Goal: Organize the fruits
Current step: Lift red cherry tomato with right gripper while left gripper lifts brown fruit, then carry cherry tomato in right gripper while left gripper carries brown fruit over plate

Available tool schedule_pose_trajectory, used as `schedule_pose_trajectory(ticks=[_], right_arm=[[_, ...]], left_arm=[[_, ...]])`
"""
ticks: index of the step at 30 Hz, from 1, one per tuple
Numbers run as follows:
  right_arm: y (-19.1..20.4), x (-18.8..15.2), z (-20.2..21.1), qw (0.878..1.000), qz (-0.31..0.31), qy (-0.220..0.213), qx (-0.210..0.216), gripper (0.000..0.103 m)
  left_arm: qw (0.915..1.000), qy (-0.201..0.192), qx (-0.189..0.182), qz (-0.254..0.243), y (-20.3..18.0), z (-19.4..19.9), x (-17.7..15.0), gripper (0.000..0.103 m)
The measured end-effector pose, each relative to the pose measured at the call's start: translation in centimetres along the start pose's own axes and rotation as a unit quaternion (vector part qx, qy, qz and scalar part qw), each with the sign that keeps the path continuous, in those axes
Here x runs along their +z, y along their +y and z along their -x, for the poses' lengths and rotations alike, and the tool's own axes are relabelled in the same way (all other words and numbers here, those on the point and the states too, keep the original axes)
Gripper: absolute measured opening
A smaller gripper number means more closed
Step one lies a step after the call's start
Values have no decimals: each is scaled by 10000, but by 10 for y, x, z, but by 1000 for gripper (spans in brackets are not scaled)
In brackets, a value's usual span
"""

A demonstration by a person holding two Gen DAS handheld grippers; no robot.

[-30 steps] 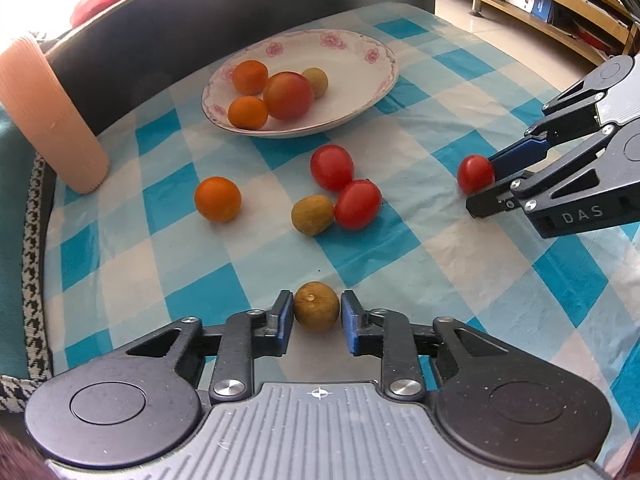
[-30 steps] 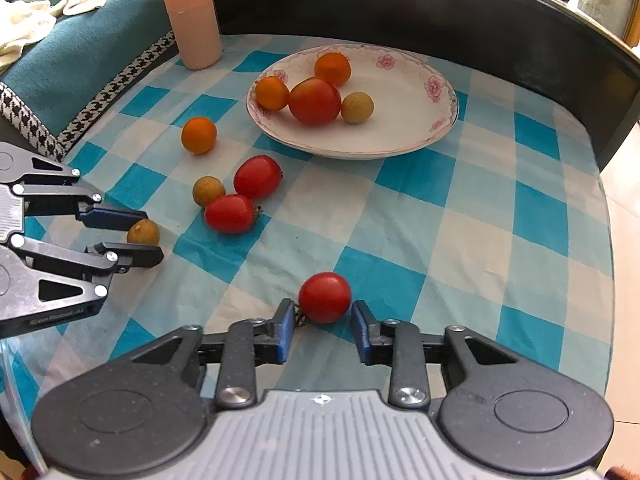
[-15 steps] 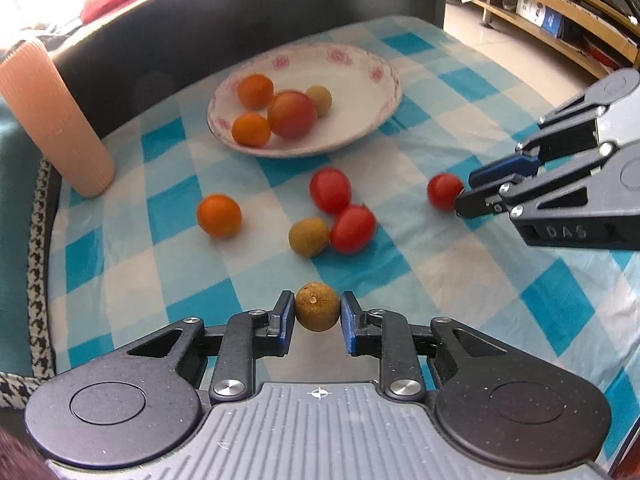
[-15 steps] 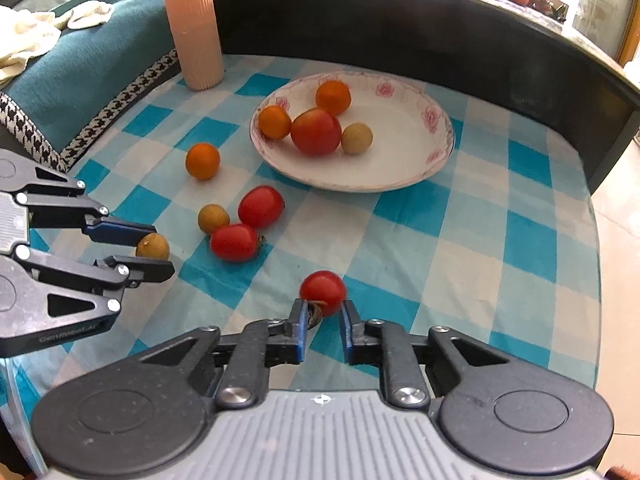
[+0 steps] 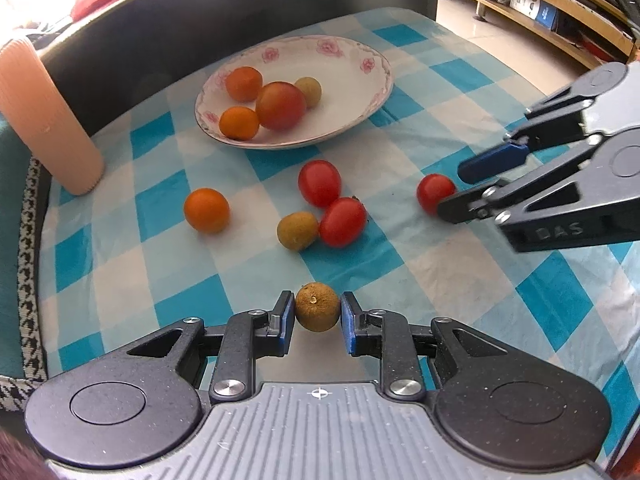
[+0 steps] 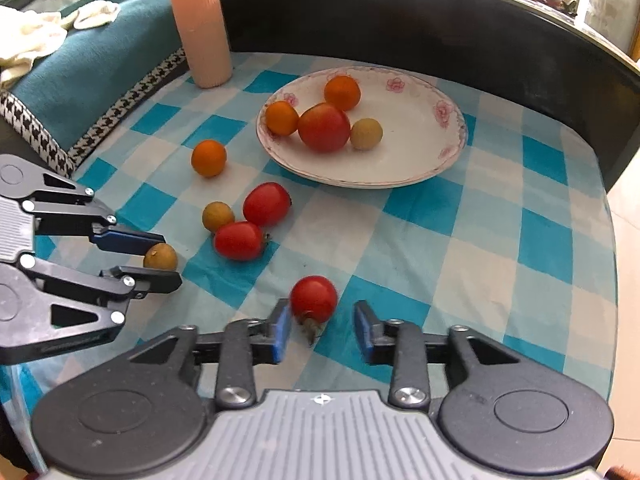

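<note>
My left gripper (image 5: 316, 316) is shut on a brown longan (image 5: 317, 307), held just above the checked cloth; it also shows in the right wrist view as the left gripper (image 6: 166, 260) with the longan (image 6: 161, 256). My right gripper (image 6: 320, 330) stands open around a small red tomato (image 6: 313, 300) that leans on its left pad and rests on the cloth. In the left wrist view the same tomato (image 5: 435, 193) sits at the right gripper's (image 5: 452, 190) tips. The flowered plate (image 5: 376, 92) (image 6: 452, 152) holds two orange fruits, a big tomato and a longan.
Loose on the cloth lie an orange fruit (image 5: 206, 210), two red tomatoes (image 5: 319, 183) (image 5: 342, 222) and a longan (image 5: 297, 230). A ribbed peach cup (image 5: 48, 120) stands at the far left. A dark raised edge runs behind the plate. A teal cushion (image 6: 80, 68) lies left.
The left fingers closed on the longan and raised it. The right fingers pinched in on the tomato half a second ago and have now spread apart, leaving it on the cloth.
</note>
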State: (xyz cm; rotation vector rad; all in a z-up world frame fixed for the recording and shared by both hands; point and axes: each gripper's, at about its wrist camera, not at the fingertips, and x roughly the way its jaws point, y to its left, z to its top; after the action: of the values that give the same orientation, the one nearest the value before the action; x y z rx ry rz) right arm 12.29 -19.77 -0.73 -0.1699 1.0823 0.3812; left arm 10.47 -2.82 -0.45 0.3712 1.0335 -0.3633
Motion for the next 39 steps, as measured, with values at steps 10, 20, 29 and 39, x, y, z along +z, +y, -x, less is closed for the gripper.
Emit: schedule_pose_trajectory(ticks=[10, 20, 29, 39], right_arm=[[8, 4, -15, 10000, 43, -64, 51, 54], [16, 8, -15, 9996, 190, 24, -201, 44], [12, 22, 0, 9987, 174, -301, -359, 44], [1, 44, 15, 9967, -47, -667, -458, 44]], left_arm=[[10000, 45, -63, -43, -2, -2, -2, 32], [10000, -8, -13, 22, 1, 1, -1, 32], [9992, -334, 191, 100, 14, 16, 21, 32], [9966, -671, 367, 307, 29, 27, 54, 32]])
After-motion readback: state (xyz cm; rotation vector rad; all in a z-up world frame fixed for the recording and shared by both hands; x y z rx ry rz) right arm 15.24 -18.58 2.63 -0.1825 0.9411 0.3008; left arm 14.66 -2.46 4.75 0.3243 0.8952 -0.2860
